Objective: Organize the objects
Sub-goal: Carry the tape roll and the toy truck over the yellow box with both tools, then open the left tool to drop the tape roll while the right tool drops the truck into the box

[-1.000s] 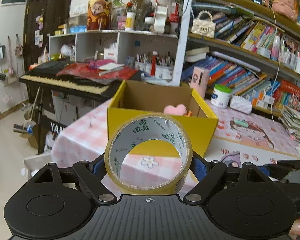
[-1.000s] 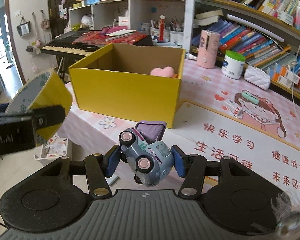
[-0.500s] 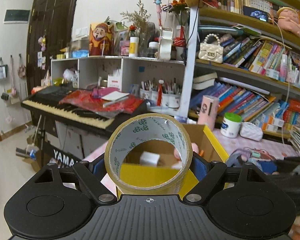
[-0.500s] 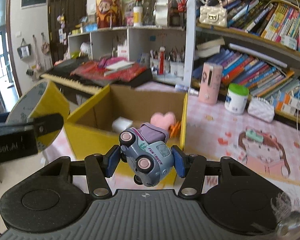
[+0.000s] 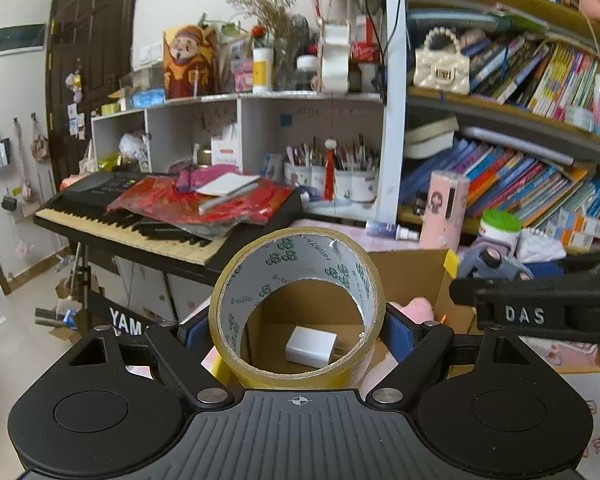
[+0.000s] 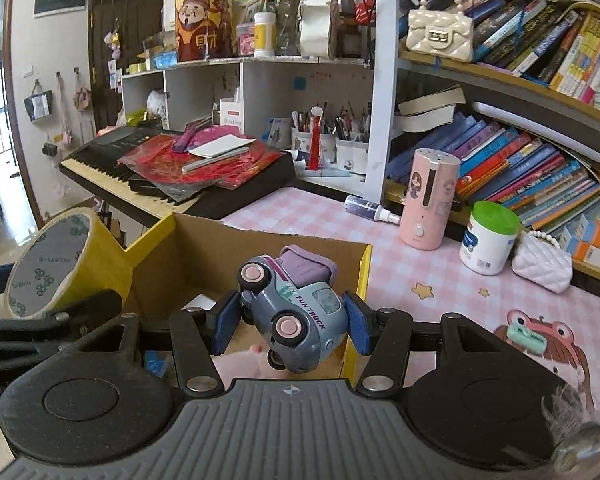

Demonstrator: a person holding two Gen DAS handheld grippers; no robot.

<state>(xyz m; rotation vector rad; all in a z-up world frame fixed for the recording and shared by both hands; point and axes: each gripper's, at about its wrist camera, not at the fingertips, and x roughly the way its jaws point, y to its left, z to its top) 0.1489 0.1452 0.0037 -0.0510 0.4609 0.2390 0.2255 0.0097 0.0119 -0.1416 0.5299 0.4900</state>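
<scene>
My left gripper (image 5: 298,330) is shut on a yellow tape roll (image 5: 340,264), held upright over the open yellow cardboard box (image 5: 420,268). Through the roll I see a white block (image 5: 311,346) on the box floor; a pink plush heart (image 5: 418,309) lies beside it. My right gripper (image 6: 290,320) is shut on a grey-blue toy truck (image 6: 296,312) with pink wheels, held above the box (image 6: 204,248) near its right wall. The tape roll (image 6: 56,260) shows at left in the right wrist view, and the toy truck (image 5: 488,260) at right in the left wrist view.
The box stands on a pink checked tablecloth (image 6: 320,216). Behind it are a keyboard (image 6: 112,176) under red cloth, a pink cylinder (image 6: 432,200), a green-lidded jar (image 6: 490,238), a white purse (image 6: 542,260), pen cups (image 5: 332,180) and crowded bookshelves (image 6: 520,160).
Both grippers have moved forward from in front of the box to above its open top, each still holding its object. The box interior now lies below them.
</scene>
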